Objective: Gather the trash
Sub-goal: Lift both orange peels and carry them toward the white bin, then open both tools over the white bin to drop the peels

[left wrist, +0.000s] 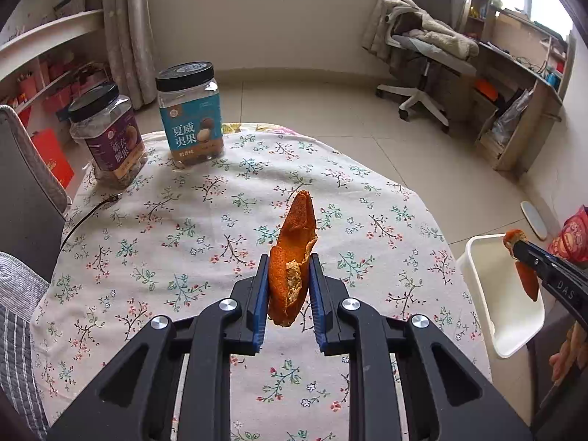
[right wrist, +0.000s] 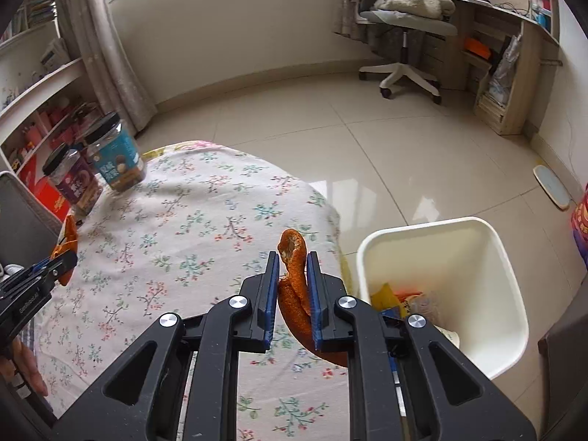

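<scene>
My left gripper is shut on a long orange peel that stands upright between its blue pads, above the floral tablecloth. My right gripper is shut on a second, curled orange peel, held over the table's right edge beside the white trash bin. The bin stands on the floor to the right of the table and holds several wrappers. In the left wrist view the right gripper hangs with its peel over the bin.
Two black-lidded snack jars stand at the table's far left, one blue and one purple. A black cable lies near them. A grey chair back is at the left. An office chair and desk stand across the tiled floor.
</scene>
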`<state>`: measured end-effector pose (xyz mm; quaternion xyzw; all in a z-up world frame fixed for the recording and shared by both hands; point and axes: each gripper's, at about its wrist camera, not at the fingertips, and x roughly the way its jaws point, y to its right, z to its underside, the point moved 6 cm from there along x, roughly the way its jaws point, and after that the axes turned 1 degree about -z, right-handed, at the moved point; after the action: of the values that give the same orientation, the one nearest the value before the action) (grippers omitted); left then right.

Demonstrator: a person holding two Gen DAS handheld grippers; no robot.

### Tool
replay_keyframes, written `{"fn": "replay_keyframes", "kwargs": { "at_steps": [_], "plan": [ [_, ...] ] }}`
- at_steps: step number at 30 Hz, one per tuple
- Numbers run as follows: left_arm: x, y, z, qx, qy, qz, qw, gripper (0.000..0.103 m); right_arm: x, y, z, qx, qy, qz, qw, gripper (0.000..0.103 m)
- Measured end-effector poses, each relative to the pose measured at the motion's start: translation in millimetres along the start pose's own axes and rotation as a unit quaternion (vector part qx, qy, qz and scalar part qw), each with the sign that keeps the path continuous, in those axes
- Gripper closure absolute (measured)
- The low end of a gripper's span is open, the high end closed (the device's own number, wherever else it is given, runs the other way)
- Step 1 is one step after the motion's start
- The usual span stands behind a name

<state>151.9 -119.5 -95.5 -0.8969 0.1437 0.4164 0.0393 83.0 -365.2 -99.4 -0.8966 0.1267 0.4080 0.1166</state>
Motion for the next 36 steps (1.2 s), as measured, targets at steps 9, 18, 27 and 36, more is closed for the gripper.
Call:
{"fn": "replay_keyframes", "kwargs": {
  "at_steps": [9,18,27,36],
  "plan": [
    [6.2,37.4,6.5,0.027,-0.009,0.019,0.9994,0.083,-11.5,70.3,5.0,0.048,0.005,0.104,0.993,0.066],
    [13.0,104.0,10.7,0.055,-0.017,0.064,0.9962,0.082,-34.6,122.1,16.4,0.074,0.012,0.163,0.984,0.021],
    [20.0,205.7,9.2,0.090,-0.027,0.122,0.9881,0.081,-58.8,179.1,26.9,0.151,0.022,0.171,0.973,0.008],
    [17.3,292.6,2.1,0.119,-0.034,0.184,0.9752,0.080,-79.1,217.8,41.8,0.181,0.023,0.213,0.960,0.007]
  ]
}}
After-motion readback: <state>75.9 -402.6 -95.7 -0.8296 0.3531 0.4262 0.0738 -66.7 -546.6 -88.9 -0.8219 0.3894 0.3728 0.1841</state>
